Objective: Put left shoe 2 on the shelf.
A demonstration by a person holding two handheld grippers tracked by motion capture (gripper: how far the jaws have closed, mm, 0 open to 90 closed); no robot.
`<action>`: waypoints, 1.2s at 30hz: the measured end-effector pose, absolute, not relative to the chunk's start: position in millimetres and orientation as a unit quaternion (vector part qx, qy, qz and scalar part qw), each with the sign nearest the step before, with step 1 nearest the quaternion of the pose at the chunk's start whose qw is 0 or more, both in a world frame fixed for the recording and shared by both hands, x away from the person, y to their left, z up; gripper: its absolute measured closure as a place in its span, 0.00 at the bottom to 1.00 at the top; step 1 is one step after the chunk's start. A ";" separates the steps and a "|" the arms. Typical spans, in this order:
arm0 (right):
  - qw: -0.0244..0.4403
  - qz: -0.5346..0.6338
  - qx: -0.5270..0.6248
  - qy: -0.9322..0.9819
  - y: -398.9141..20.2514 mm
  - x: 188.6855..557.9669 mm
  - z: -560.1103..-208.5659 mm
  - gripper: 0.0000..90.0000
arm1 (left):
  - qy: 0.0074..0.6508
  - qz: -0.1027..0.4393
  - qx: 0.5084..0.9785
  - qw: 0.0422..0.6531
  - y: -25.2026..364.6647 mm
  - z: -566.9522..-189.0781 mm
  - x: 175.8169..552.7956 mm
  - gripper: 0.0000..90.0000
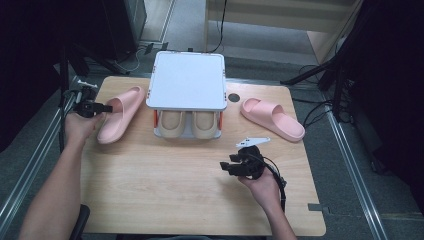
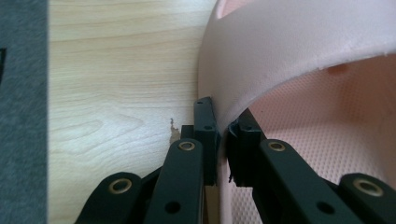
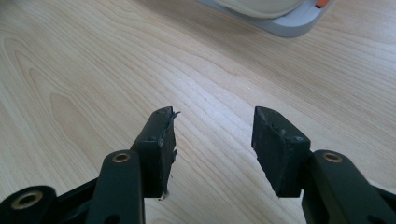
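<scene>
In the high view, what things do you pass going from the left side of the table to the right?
Left tongs → left pink slipper → grey rack holding beige slippers → right pink slipper.

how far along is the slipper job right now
Done: a beige pair already sits on the rack's lower shelf. In hand: the left gripper is clamped on the strap of the left pink slipper. Left: the right pink slipper lies untouched; the right gripper waits open above the table.
</scene>
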State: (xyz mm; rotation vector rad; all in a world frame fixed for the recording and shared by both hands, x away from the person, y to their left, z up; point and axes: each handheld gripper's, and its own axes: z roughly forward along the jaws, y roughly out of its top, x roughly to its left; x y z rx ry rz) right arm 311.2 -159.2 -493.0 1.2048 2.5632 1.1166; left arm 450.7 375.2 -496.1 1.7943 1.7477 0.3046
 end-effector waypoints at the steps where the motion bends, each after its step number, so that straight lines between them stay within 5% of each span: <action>1: 0.050 0.366 0.395 0.841 -158.8 311.5 -492.8 0.56 | 0.662 0.109 0.674 0.309 375.3 -492.5 450.4 0.93; 36: 0.029 0.371 0.347 0.861 -129.5 326.9 -490.2 0.56 | 0.641 0.124 0.681 0.332 335.6 -334.9 469.7 0.92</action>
